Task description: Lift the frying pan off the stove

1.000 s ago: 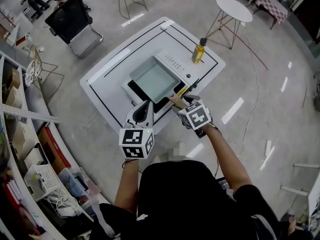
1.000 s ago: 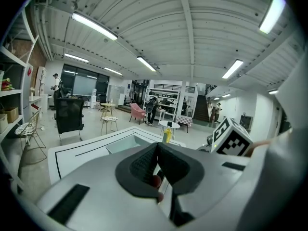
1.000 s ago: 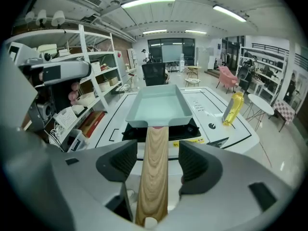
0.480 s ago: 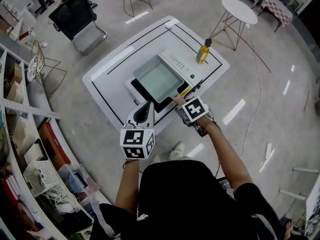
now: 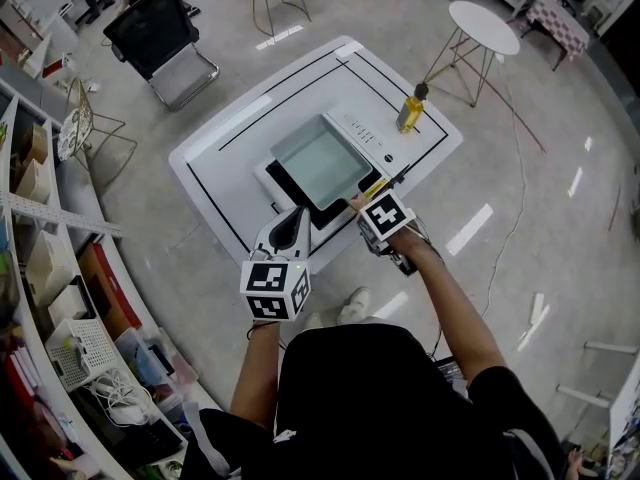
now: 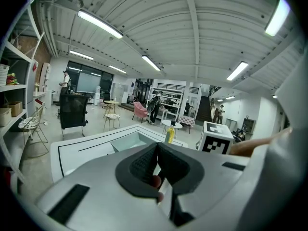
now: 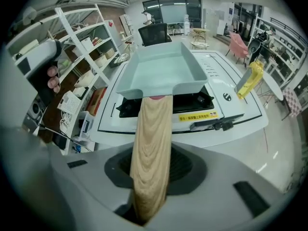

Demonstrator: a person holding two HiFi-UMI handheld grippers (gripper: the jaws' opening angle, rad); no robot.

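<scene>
**Right gripper (image 5: 358, 201) closes on the handle (image 7: 151, 138) of the frying pan (image 5: 320, 160)**

The frying pan is square and pale green, with a light wooden handle. It sits on the black stove (image 5: 287, 181), which is set into a white table (image 5: 220, 158). The handle points toward the person. In the right gripper view, the handle runs from the pan straight down between the two jaws. The jaws have just been closing, and their dark pads now press on the wood from both sides. The pan seems to rest on the burner, but from this angle I cannot say for sure that its bottom touches.

The left gripper (image 5: 292, 220) hangs over the near edge of the table, to the left of the handle and apart from it. Its jaws are pressed together and there is nothing between them.

A yellow bottle (image 5: 410, 108) stands upright on the far side of the table, beyond the stove's white control strip (image 5: 362, 130).
</scene>
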